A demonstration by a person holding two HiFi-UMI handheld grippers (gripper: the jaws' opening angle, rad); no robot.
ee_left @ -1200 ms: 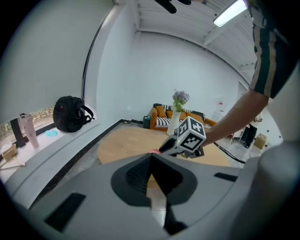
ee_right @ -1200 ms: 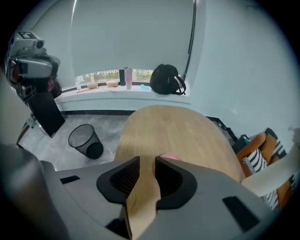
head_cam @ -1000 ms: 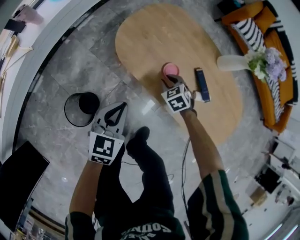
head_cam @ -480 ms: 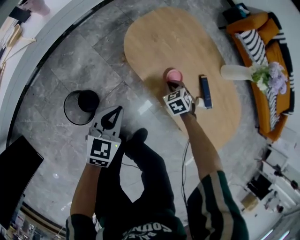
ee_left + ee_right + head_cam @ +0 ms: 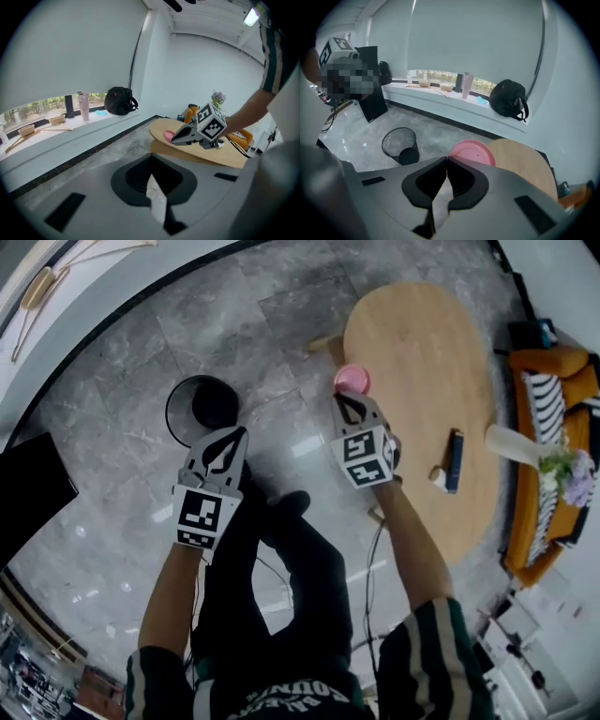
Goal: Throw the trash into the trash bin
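Note:
A pink round dish [image 5: 352, 380] hangs at the left edge of the oval wooden table [image 5: 422, 352]. My right gripper [image 5: 344, 402] is shut on its near rim. In the right gripper view the dish [image 5: 471, 151] shows just beyond the closed tips [image 5: 447, 158]. The black mesh trash bin [image 5: 207, 407] stands on the grey floor to the left of the dish, and is also in the right gripper view [image 5: 399, 143]. My left gripper [image 5: 231, 440] is shut and empty, just below and right of the bin. The left gripper view has the right gripper [image 5: 174, 138] holding the dish [image 5: 167, 135].
A dark remote [image 5: 454, 460] and a small white object [image 5: 437, 477] lie on the table's right part. A white vase with flowers [image 5: 514, 441] and an orange sofa [image 5: 544, 399] are beyond. A black panel [image 5: 26, 491] stands at the left. The person's legs and a dark shoe [image 5: 284, 509] are between the grippers.
The right gripper shut on the pink dish and carried it from the table's middle to its left edge. The left gripper moved closer to the bin.

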